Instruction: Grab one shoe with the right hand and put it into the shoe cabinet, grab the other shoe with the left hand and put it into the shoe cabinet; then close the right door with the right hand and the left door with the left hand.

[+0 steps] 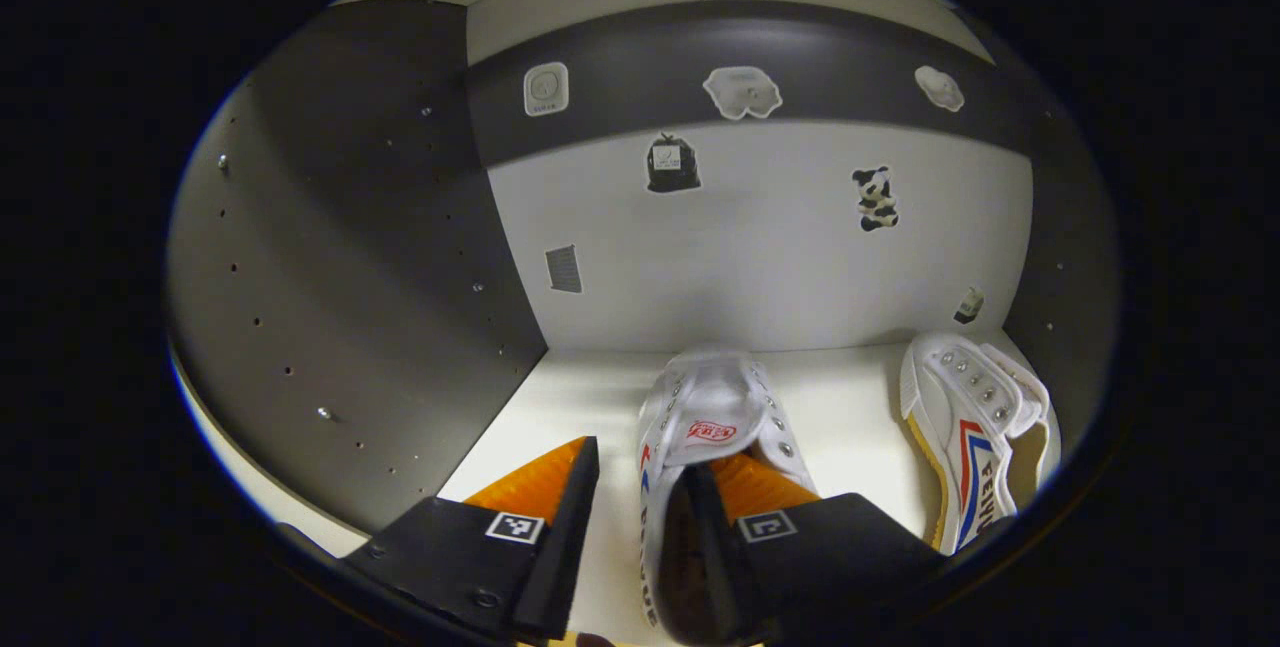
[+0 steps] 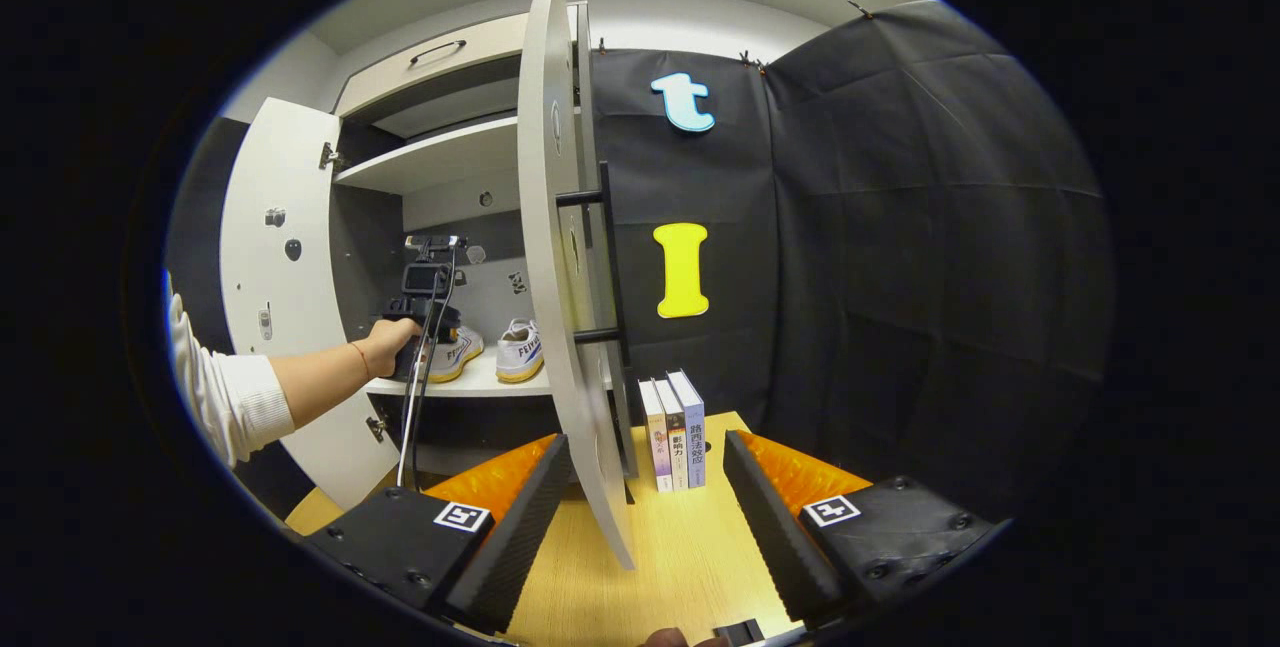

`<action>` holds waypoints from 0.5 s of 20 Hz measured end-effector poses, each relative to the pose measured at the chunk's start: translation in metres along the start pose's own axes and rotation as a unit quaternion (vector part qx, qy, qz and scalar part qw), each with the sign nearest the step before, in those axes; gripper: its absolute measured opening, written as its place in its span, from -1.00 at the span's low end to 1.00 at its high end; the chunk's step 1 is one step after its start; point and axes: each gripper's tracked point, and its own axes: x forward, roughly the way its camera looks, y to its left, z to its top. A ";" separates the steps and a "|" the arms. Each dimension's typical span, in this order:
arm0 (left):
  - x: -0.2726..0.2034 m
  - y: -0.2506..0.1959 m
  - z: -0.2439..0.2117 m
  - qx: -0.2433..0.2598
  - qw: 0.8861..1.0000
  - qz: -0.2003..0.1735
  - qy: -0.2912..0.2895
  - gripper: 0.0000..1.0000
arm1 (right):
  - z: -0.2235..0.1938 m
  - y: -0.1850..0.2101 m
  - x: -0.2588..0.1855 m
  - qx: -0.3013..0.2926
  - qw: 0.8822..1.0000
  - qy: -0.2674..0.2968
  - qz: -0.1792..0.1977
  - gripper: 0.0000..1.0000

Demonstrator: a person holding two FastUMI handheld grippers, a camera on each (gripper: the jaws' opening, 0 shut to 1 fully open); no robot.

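In the left gripper view a white canvas shoe [image 1: 715, 417] stands on the white cabinet shelf [image 1: 560, 407], toe toward the back wall. My left gripper [image 1: 645, 462] is open around the shoe's left side: one finger sits inside the shoe's opening, the other outside with a strip of shelf showing between. A second white shoe [image 1: 975, 437] with red and blue stripes lies to the right on the same shelf. In the right gripper view my right gripper [image 2: 648, 442] is open above the wooden table, and the right door's [image 2: 550, 227] edge hangs between its fingers. Both shoes [image 2: 520, 352] sit on the shelf there.
The left door [image 2: 275, 327] stands wide open. A person's hand [image 2: 385, 337] holds the left gripper [image 2: 425, 312] inside the cabinet. Three books [image 2: 675, 427] stand upright on the wooden table [image 2: 690, 547] beside the right door. Stickers dot the cabinet's back wall [image 1: 760, 257].
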 end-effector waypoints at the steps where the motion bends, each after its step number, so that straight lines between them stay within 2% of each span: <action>1: -0.010 -0.002 0.002 0.002 1.000 -0.004 -0.012 0.21 | 0.001 -0.002 -0.001 0.000 1.000 -0.001 0.001 0.95; 2: -0.019 -0.001 0.005 0.004 1.000 -0.006 -0.026 0.41 | 0.003 -0.003 -0.003 0.000 1.000 -0.004 0.001 0.95; 4: -0.041 -0.004 0.010 0.011 0.998 -0.012 -0.055 0.66 | 0.005 -0.007 -0.007 0.000 1.000 -0.007 0.002 0.96; 6: -0.068 -0.005 0.018 0.019 0.996 -0.017 -0.087 0.73 | 0.006 -0.010 -0.009 -0.002 1.000 -0.008 0.001 0.95; 10: -0.125 -0.016 0.024 0.018 0.990 -0.055 -0.132 0.79 | 0.012 -0.014 -0.011 0.001 1.000 -0.014 0.002 0.95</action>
